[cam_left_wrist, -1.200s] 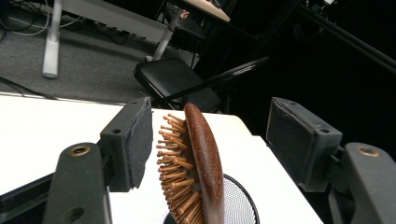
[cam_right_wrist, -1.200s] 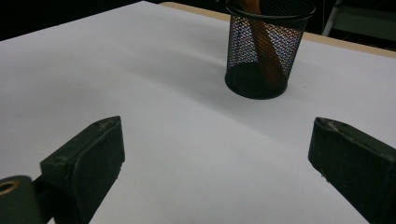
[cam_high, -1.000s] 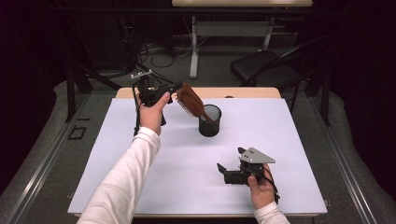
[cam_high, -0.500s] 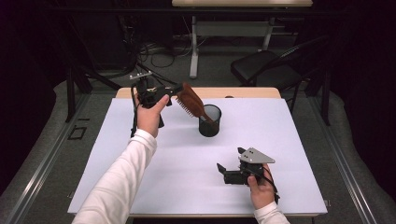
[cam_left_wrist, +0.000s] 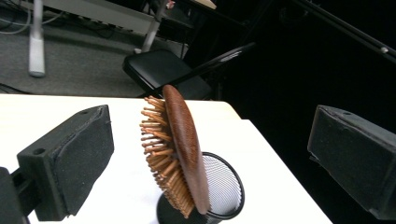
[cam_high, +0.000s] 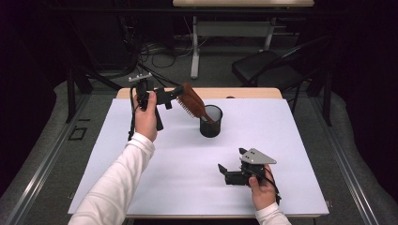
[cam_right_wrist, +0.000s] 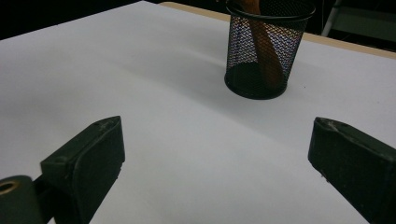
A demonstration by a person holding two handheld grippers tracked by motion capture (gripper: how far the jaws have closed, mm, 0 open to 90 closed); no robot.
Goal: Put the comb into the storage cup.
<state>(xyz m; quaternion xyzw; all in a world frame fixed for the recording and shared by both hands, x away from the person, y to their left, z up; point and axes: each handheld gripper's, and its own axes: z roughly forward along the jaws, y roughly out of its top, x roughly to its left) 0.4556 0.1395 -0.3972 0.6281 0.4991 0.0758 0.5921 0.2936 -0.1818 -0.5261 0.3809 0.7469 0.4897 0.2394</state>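
A brown wooden hairbrush [cam_high: 191,103] leans out of a black mesh cup [cam_high: 210,121] at the back middle of the white table, handle down in the cup and bristles facing left. My left gripper [cam_high: 174,96] is held just left of the brush head. Its jaws have just been opening and now stand wide. In the left gripper view the brush [cam_left_wrist: 184,140] rises from the cup [cam_left_wrist: 224,186] between the pads of the left gripper [cam_left_wrist: 211,116], touching neither. My right gripper [cam_high: 230,159] rests open near the front right, with nothing between its jaws [cam_right_wrist: 217,126]. It faces the cup [cam_right_wrist: 238,42] and the brush handle [cam_right_wrist: 264,46].
The white table top [cam_high: 141,187] spreads between the two hands. A wooden strip [cam_high: 253,93] edges the far side. A black chair [cam_high: 263,68] and desk legs stand on the floor beyond.
The left gripper's jaws have spread apart and let go of the brush head. The brush stays leaning in the cup. The right gripper has not moved.
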